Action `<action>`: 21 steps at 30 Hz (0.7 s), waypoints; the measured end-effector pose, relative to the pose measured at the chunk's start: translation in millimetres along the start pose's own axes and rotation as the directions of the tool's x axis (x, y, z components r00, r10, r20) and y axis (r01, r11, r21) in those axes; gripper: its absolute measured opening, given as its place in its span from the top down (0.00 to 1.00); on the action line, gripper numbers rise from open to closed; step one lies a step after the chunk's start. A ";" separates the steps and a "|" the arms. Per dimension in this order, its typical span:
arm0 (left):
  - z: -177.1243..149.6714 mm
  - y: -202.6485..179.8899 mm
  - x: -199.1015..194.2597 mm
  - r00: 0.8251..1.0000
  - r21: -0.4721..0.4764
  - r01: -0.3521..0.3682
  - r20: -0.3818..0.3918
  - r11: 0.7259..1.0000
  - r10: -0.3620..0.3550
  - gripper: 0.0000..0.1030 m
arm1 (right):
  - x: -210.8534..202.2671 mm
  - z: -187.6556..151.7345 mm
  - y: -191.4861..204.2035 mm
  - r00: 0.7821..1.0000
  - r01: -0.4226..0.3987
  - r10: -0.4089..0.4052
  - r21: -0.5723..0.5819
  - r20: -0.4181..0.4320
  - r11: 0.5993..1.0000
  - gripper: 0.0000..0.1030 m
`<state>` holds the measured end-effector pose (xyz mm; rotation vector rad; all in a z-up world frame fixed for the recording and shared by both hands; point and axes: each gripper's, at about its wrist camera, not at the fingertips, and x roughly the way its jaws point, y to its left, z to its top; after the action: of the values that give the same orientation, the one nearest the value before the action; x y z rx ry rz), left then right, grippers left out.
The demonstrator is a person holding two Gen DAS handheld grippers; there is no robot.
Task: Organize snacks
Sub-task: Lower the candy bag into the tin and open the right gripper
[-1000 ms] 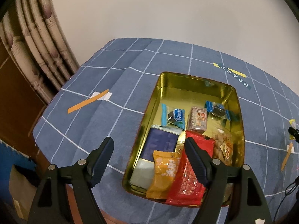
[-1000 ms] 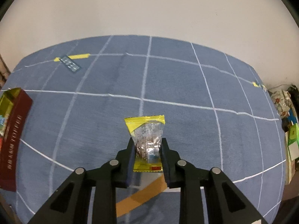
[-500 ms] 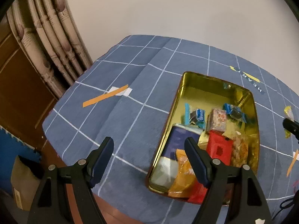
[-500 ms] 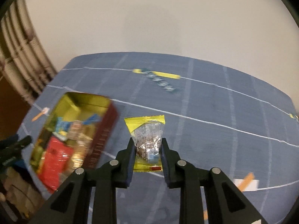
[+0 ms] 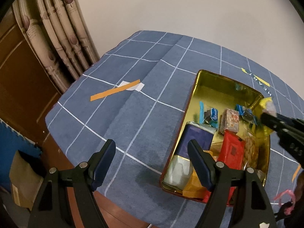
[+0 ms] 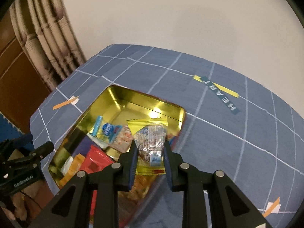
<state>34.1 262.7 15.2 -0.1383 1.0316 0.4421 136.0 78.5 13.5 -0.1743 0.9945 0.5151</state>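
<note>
Holding a yellow snack packet [image 6: 150, 142] in our right gripper [image 6: 149, 152], jaws clamped on it, above the gold tin [image 6: 121, 98] on the blue-clothed worktop [image 6: 237, 133]. Left gripper [image 5: 152, 161]: open, empty, beside the tin. Stowed already: red packet [image 5: 230, 150], orange packet [image 5: 193, 187], blue box [image 5: 195, 136], wrapped candies [image 5: 210, 114]. Outstanding, by our estimate: release this packet; no loose snacks elsewhere in view.

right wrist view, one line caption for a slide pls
Right gripper holds a yellow snack packet over the gold tin of snacks.
</note>
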 end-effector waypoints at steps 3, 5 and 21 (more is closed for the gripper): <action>0.1 -0.5 1.3 1.000 0.005 -0.002 -0.004 1.000 0.002 0.27 | 11.1 2.4 9.4 1.000 -0.001 0.000 -0.018 -0.021 1.000 0.75; 0.2 0.0 2.5 1.000 0.002 -0.002 -0.010 1.000 0.002 0.27 | 16.0 2.8 13.2 1.000 0.000 -0.001 -0.028 -0.031 1.000 0.75; 1.2 8.3 5.7 1.000 -0.040 0.006 -0.022 0.999 -0.007 0.27 | 54.6 -0.8 21.3 0.993 0.034 -0.040 -0.058 -0.108 0.998 0.75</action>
<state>34.1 272.2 11.8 -0.1828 1.0439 0.4568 148.8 114.9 -30.7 -0.2730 1.0820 0.5038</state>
